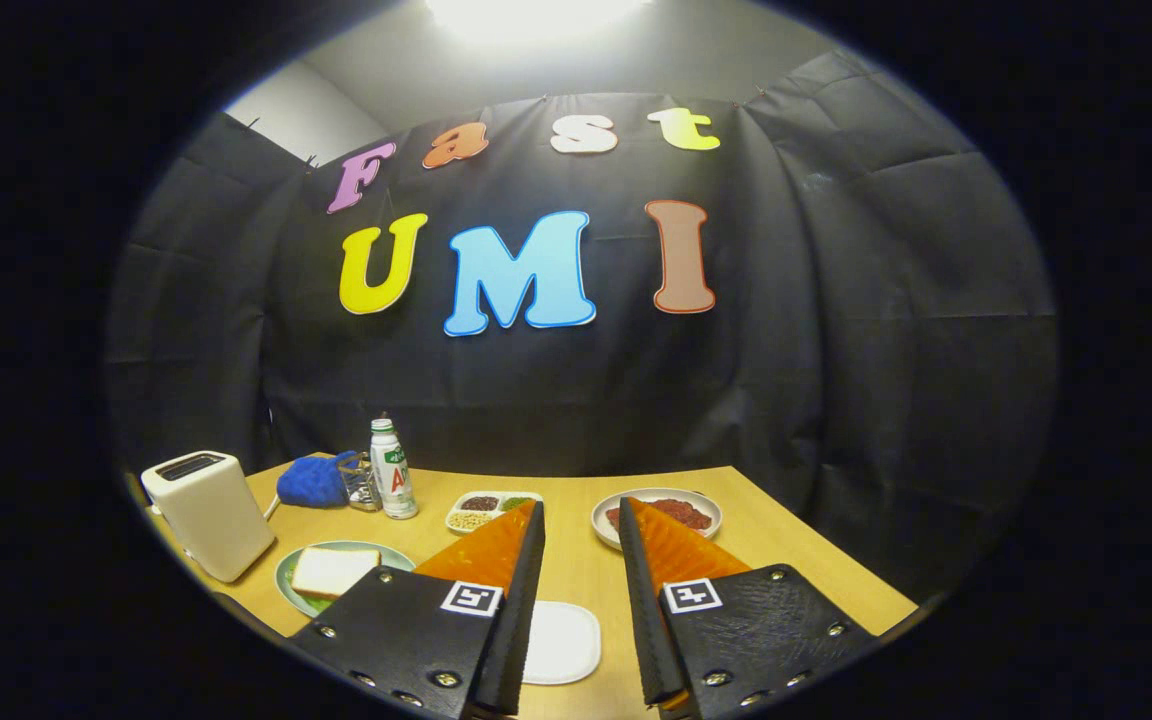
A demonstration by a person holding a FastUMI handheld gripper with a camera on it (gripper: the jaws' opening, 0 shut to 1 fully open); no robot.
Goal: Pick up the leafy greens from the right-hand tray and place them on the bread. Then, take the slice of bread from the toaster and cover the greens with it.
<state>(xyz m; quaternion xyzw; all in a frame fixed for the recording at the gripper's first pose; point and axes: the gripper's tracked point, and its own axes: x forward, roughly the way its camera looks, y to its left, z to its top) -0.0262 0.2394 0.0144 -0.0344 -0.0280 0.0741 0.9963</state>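
My tool hangs above the counter with its fingers spread and nothing between them. Through the gap I see a white square tray lying flat, partly covered by the left finger. Left of the fingers a slice of bread rests on a green plate, the plate cut off by the finger. The toaster stands just beyond it; I cannot make out any slice in its slot. A divided tray sits past the left fingertip with something green in one compartment, too small to identify. A round plate of dark red food lies behind the right fingertip. A bottle and a blue cloth stand near the wall.
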